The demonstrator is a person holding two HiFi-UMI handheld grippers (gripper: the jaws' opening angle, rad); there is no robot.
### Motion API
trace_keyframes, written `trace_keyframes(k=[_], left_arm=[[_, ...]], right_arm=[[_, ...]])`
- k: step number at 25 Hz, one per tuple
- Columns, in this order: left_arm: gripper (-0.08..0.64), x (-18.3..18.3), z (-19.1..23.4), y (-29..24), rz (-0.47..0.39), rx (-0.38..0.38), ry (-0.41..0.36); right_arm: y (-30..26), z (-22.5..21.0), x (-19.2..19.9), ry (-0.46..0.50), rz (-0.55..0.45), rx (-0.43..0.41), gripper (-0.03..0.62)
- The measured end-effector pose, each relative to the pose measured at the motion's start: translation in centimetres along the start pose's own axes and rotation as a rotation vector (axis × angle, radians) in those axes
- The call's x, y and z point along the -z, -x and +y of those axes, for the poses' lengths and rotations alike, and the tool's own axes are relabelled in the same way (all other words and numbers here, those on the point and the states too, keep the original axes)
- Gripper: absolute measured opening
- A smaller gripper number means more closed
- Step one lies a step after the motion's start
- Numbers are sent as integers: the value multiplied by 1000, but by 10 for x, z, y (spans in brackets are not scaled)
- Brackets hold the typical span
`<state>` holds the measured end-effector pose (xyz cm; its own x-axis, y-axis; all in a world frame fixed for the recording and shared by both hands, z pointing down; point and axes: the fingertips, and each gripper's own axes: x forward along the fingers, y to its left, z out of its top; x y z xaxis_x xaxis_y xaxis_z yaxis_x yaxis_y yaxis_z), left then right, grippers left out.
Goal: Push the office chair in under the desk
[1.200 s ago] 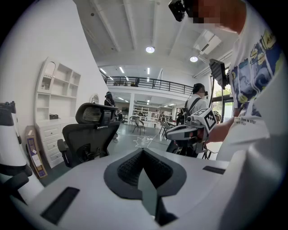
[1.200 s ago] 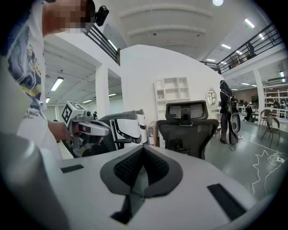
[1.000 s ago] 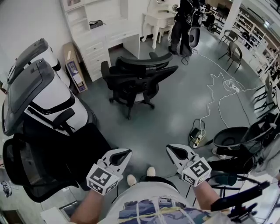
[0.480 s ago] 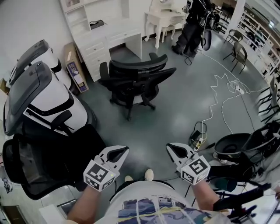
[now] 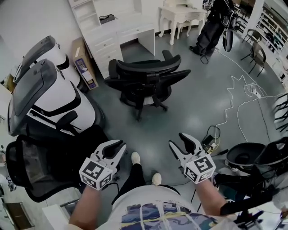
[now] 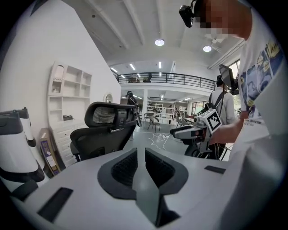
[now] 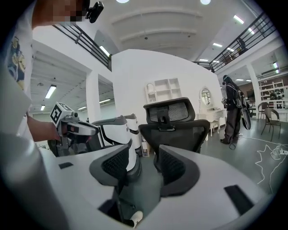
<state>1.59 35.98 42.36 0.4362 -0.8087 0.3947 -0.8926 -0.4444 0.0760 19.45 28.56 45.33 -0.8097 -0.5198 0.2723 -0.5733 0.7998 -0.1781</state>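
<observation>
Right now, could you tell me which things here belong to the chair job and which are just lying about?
Job: office chair, white desk.
Lying about: floor cables, cardboard box, small white table, spare black chair.

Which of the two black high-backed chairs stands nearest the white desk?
The office chair alone on open floor, before the white desk; the mesh chair stands at the person's left.

Grippers: two, the left gripper [image 5: 121, 146] and the right gripper [image 5: 178, 140]. Black mesh chairs: two, the office chair [image 5: 146, 81] mid-floor and another chair [image 5: 38, 168] near left. White desk [image 5: 118, 29]: one. White-and-grey pod seats [image 5: 51, 96]: two. Standing person [image 5: 210, 33]: one.
</observation>
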Motion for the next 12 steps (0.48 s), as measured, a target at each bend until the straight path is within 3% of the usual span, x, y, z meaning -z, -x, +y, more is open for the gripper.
trace_keyframes(k=[12], left_arm=[[175, -20, 146, -64, 9, 13, -29]], right_arm=[[-133, -41, -64, 9, -49, 164, 298]])
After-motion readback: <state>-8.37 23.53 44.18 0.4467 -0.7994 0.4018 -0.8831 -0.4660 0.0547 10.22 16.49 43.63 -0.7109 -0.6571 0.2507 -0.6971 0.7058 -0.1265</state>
